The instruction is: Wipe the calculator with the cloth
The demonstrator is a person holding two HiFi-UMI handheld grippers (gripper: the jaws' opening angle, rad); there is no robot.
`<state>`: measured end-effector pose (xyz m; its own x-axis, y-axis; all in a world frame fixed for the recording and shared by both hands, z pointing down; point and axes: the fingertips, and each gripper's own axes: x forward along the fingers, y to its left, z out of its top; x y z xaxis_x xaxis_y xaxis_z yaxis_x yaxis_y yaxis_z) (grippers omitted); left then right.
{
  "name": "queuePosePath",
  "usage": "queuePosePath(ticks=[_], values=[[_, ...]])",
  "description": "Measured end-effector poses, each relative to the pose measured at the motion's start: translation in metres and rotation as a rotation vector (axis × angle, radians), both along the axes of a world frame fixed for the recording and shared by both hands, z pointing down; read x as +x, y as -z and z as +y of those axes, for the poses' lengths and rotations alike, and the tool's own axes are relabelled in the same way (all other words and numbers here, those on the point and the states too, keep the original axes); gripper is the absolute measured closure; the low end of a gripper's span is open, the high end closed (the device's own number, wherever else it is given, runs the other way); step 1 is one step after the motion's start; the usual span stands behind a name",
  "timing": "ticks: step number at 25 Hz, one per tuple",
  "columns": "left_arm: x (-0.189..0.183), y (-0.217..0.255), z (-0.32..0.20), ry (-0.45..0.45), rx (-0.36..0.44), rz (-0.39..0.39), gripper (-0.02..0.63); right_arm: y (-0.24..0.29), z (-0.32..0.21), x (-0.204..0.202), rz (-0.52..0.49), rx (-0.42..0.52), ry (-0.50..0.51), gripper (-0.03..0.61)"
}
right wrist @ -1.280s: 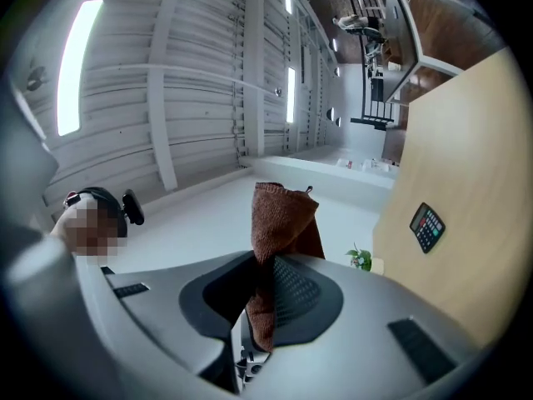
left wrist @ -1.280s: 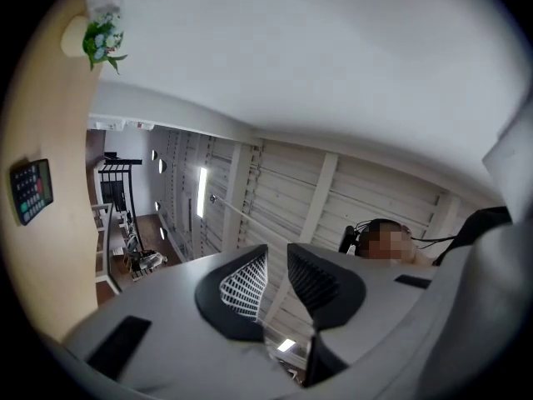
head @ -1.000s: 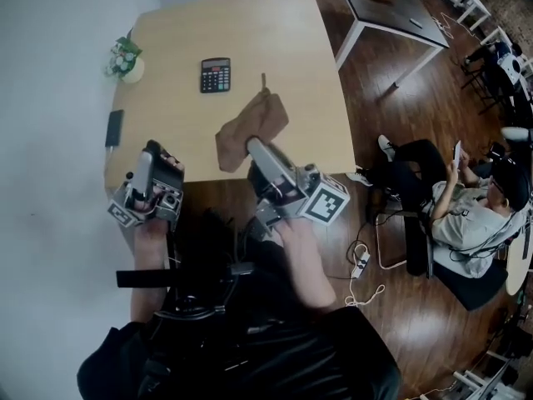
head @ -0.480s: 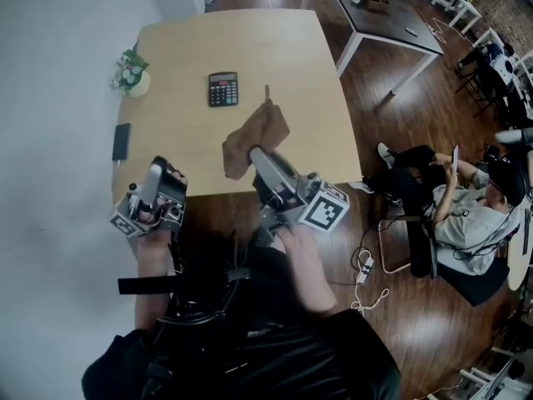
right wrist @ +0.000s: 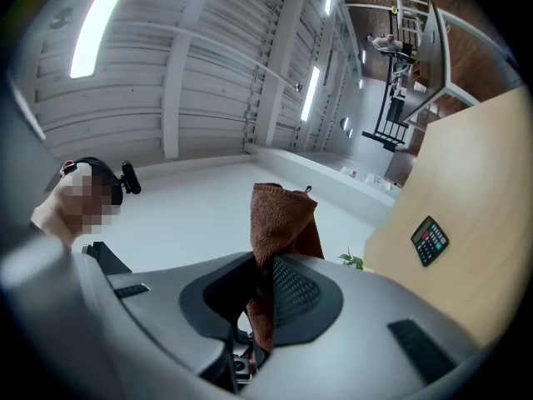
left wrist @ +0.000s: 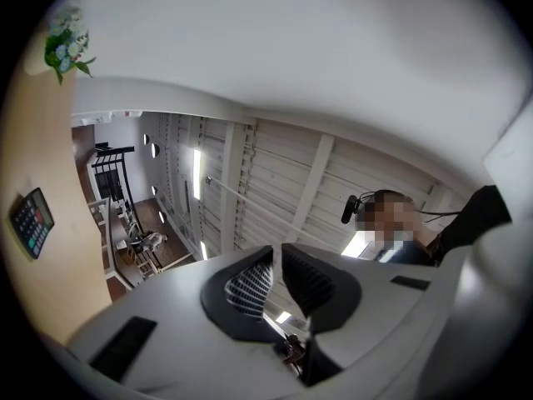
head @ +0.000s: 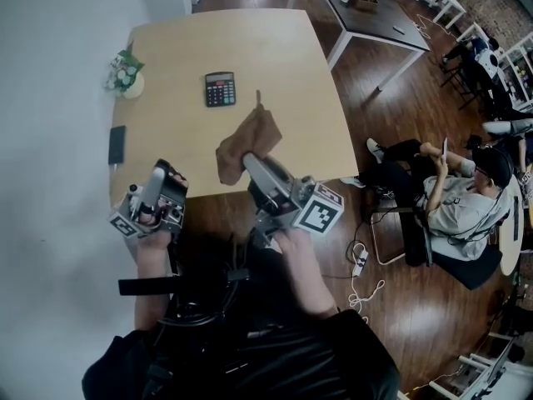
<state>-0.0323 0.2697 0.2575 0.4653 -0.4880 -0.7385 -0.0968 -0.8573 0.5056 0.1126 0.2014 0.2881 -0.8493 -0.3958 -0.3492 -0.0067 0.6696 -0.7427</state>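
Cloth (head: 246, 142) held, wiping pending
Right tool (right wrist: 265, 267) clamped on cloth (left tool (left wrist: 277, 257) just closed, empty); calculator (head: 220, 88) must be reached

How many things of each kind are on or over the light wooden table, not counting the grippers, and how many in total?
Calculator: 1
Brown cloth: 1
Small potted plant: 1
Dark flat device, perhaps a phone: 1
Total: 4
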Motion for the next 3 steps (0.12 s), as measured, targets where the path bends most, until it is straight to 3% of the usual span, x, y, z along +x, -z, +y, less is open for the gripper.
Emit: queuePosePath(ticks=[3], values=[[-0.0008,-0.0056,-0.0033,-0.010,-0.032,-0.034,0.577,-0.0001,0.0022,-0.0050,0.008,-0.001,-0.006,0.529]])
